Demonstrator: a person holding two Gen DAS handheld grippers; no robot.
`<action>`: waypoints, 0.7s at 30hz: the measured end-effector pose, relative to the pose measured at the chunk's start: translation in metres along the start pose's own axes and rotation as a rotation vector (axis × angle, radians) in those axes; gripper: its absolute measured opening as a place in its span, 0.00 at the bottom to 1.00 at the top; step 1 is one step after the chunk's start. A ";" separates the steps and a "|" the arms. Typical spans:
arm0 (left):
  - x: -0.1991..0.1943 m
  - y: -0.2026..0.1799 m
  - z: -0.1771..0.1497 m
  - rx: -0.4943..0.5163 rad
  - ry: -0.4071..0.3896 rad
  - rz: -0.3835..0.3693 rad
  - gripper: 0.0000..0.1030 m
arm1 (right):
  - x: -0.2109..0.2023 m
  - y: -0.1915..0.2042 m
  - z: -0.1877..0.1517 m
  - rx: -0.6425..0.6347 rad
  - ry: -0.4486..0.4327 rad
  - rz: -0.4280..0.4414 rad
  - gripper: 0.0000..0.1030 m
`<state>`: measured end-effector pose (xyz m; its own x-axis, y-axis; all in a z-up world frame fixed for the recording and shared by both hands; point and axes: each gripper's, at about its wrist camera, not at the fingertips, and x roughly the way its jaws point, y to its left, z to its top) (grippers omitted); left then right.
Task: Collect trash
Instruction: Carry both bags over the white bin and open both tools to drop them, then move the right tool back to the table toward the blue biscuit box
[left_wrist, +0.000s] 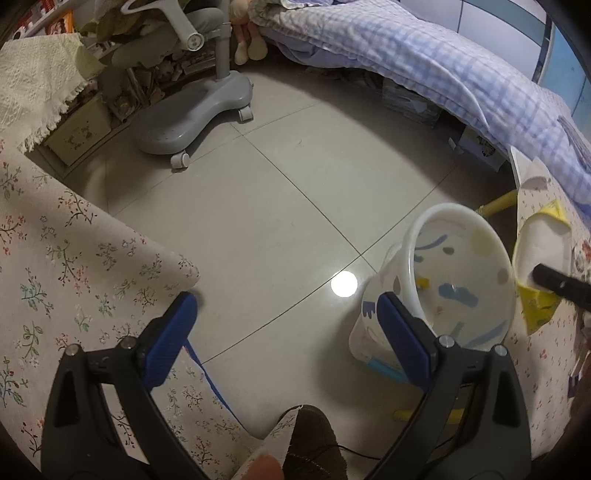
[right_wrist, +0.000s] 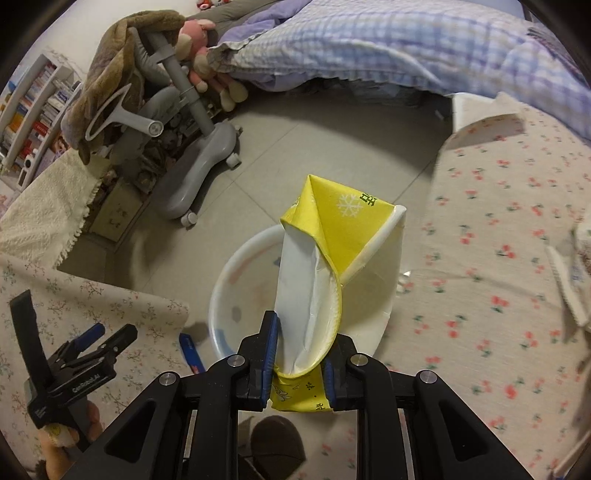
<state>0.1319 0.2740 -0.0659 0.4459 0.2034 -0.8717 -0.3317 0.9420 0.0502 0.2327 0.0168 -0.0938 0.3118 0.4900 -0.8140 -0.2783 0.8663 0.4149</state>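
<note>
Count first: one crushed yellow paper cup (right_wrist: 334, 236), one white patterned trash bin (right_wrist: 236, 291), two grippers. The right gripper (right_wrist: 300, 363) has its blue pads clamped on the cup's squashed lower end, holding it right above the bin's open mouth. The left gripper (left_wrist: 286, 334) hangs spread wide with nothing in it, over bare tile floor (left_wrist: 258, 206). The bin sits in a gap between two floral-cloth surfaces (right_wrist: 498, 280), its rim close to the cloth edge on the right. One grey wheeled chair base (left_wrist: 192, 110) stands well apart across the floor.
</note>
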 end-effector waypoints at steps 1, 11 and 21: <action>-0.001 0.001 0.000 -0.010 -0.002 -0.006 0.95 | 0.005 0.003 0.000 -0.005 0.003 0.006 0.24; -0.009 -0.002 -0.003 -0.036 -0.001 -0.057 0.95 | -0.024 0.002 -0.003 -0.037 -0.040 -0.024 0.56; -0.022 -0.044 -0.006 0.042 -0.007 -0.106 0.95 | -0.110 -0.050 -0.019 -0.022 -0.131 -0.137 0.64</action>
<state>0.1313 0.2260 -0.0517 0.4828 0.1036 -0.8696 -0.2473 0.9687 -0.0219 0.1951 -0.0819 -0.0326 0.4636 0.3775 -0.8016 -0.2448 0.9240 0.2936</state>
